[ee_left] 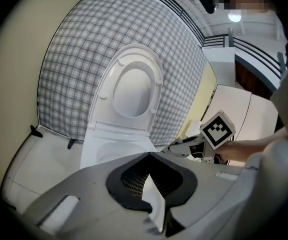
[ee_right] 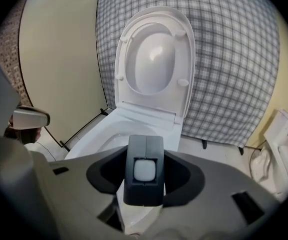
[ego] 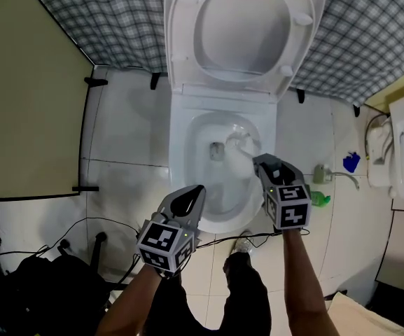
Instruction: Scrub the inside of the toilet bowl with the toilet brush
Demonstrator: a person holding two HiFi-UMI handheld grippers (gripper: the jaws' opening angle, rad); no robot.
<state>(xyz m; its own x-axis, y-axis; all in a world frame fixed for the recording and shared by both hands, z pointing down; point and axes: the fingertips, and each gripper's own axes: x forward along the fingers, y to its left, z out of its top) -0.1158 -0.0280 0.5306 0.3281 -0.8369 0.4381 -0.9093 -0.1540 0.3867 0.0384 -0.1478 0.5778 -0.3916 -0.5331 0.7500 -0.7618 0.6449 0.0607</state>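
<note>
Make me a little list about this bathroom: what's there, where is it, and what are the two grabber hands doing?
toilet lid: flipped up, leaning back towards the checked backdrop
toilet bowl: open, white
toilet brush: white head down inside the bowl
right gripper: over the bowl's right side, jaws shut on the toilet brush's handle
left gripper: jaws together, nothing between them, over the bowl's front rim
green thing: on the floor right of the toilet
</note>
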